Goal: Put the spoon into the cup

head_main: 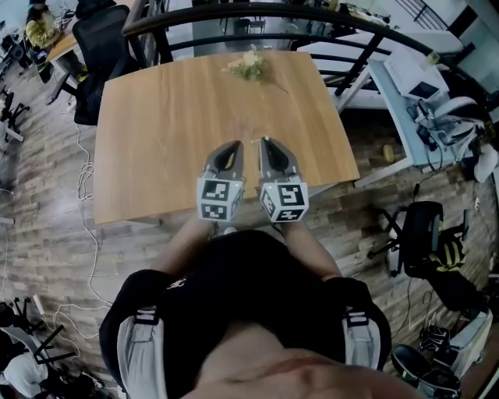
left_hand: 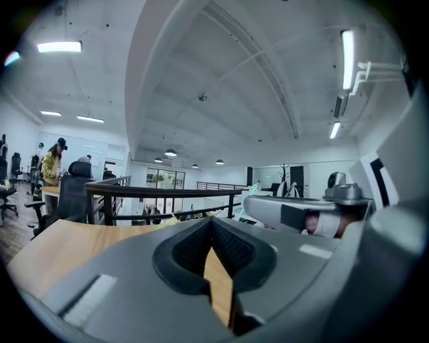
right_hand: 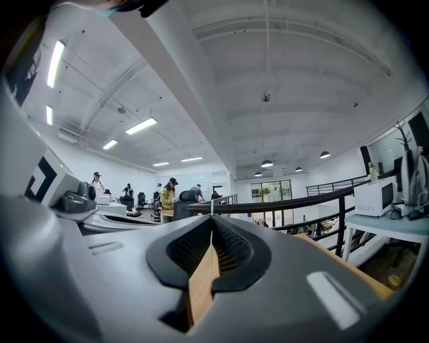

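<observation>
No spoon and no cup show in any view. Both grippers hang side by side over the near edge of a bare wooden table [head_main: 156,140], pointing away from me and roughly level. My left gripper [head_main: 236,145] has its jaws together with nothing between them; in the left gripper view [left_hand: 212,221] the tips meet over the tabletop. Close to its right is my right gripper [head_main: 265,142], also shut and empty, and in the right gripper view [right_hand: 212,221] its tips touch.
A small bunch of pale flowers [head_main: 249,66] lies at the table's far edge. A black railing [head_main: 257,9] runs behind the table. There is an office chair [head_main: 101,47] at the far left, a white desk [head_main: 405,86] to the right and another chair [head_main: 421,234] at the right.
</observation>
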Tool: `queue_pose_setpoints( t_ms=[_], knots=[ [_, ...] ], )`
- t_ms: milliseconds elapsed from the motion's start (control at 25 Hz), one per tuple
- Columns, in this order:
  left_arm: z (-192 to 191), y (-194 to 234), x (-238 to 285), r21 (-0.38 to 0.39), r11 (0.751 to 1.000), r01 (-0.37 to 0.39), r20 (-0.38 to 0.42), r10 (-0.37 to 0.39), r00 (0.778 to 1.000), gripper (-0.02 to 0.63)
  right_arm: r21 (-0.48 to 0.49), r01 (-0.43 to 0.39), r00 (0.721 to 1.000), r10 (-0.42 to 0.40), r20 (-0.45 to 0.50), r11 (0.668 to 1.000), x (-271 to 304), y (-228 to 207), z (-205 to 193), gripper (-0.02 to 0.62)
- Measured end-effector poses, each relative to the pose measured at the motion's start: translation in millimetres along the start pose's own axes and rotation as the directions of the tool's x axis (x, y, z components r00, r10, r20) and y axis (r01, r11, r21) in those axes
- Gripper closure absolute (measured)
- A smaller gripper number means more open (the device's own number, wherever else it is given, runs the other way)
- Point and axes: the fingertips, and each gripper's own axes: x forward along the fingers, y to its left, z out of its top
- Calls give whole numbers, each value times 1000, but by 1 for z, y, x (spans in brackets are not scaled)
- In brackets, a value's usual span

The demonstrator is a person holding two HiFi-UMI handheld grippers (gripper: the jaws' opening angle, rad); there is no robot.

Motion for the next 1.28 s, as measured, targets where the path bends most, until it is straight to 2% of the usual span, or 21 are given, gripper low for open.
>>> queue_pose_setpoints(
  t_ms=[240,560,1000,1280],
  knots=[
    [-12,17,18,-61,998,-22,-46,19,999,594,5,-8,1000,9,-14,1000,14,-6,-5,589],
    [-17,24,43,-58,997,-49,-76,45,996,594,41,-13,1000,14,-19,999,35,-33,-13,589],
    [-7,42,97,-68,991,-114,-75,109,991,594,29,-59,998,60,-29,998,92,-80,-15,589],
    [-8,66,105,-76,982,-171,-82,164,983,594,5,-121,991,122,-54,993,134,-80,-33,589]
  ],
)
